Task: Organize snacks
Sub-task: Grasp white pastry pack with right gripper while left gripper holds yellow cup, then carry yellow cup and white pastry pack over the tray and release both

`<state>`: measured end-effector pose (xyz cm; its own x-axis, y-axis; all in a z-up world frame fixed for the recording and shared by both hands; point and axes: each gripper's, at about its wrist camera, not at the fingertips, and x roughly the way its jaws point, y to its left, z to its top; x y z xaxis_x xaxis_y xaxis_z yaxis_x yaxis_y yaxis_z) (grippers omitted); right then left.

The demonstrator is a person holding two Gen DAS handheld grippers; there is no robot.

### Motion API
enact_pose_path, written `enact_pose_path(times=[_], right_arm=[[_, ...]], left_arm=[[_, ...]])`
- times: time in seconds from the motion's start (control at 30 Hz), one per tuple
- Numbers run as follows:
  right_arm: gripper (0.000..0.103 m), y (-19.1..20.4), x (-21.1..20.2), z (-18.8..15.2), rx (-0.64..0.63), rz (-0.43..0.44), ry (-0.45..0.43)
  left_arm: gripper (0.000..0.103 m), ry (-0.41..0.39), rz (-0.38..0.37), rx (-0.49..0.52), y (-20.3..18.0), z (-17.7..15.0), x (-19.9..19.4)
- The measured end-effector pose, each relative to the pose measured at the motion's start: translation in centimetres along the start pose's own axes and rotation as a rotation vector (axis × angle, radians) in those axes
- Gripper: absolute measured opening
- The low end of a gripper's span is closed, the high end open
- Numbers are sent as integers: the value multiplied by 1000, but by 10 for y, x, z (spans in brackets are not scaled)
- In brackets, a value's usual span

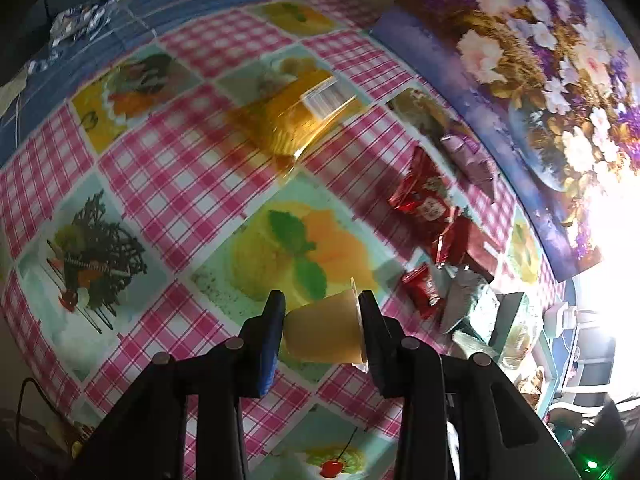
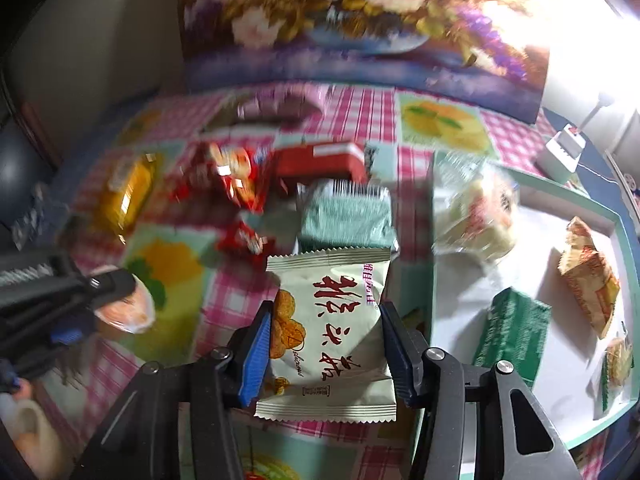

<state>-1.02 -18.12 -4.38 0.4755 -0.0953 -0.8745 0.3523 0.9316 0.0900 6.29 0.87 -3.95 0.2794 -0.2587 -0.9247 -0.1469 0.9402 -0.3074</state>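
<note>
- Left gripper (image 1: 322, 334): closed on a small yellow jelly cup (image 1: 324, 332), gripped sideways with the base against one pad and the lidded rim against the other; held clear above the tabletop (image 1: 160, 168).
- Right gripper (image 2: 326, 350): clamped on a cream snack packet (image 2: 332, 332) with red lettering, both pads pressing its side edges; packet flat between the fingers (image 2: 256, 356), printed face up.
- Tabletop: covered by a pink-checked cloth with dessert pictures.
- Loose on the cloth, left-wrist view: an orange transparent packet (image 1: 292, 120) near the middle, red wrappers (image 1: 432, 208) and a purple wrapper (image 1: 468, 152) toward the right.
- Right-wrist view: a green packet (image 2: 348, 216) just beyond the held packet, a red box (image 2: 320, 160) behind it, red wrappers to its left.
- White tray with mint-green rim (image 2: 624, 240) at right of the held packet, holding a dark green packet (image 2: 512, 332), a tan packet (image 2: 588, 276) and a clear-wrapped item (image 2: 476, 216) at its far corner; details blurred.
- Floral picture (image 2: 360, 20) propped at the tabletop's far edge.
- Left gripper with its cup visible at the left edge of the right-wrist view, well apart from the tray.
</note>
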Motion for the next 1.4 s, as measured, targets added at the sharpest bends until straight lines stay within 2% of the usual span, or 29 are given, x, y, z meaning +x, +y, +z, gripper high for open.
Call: enact_pose_path(times=[0.23,0.47,0.57,0.77,1.0,1.2,1.4], right_arm=[[55,-20,-28,8,84,8,-72],[55,-73,-45,7,247,-119,-104],[55,-102,-51,3,331,-174,-118],[55,-147,-54,-8,464,-217,-96],[55,-177,-59,-20,548,-304,-69],[55,-199,-62,-31,624,-350,-54],[55,-200,-58,-32,628,-342,-39]], left_arm=[[39,-34,-12,47,-15,-3,-10],[39,-12,-58,130,-41,-14,-10],[39,-1,-78,194,-60,-23,-9],[39,16,-127,355,-103,-52,-10],[39,79,-186,548,-156,-94,-2],[39,141,-204,590,-176,-114,15],[39,131,-161,646,-186,-122,24]])
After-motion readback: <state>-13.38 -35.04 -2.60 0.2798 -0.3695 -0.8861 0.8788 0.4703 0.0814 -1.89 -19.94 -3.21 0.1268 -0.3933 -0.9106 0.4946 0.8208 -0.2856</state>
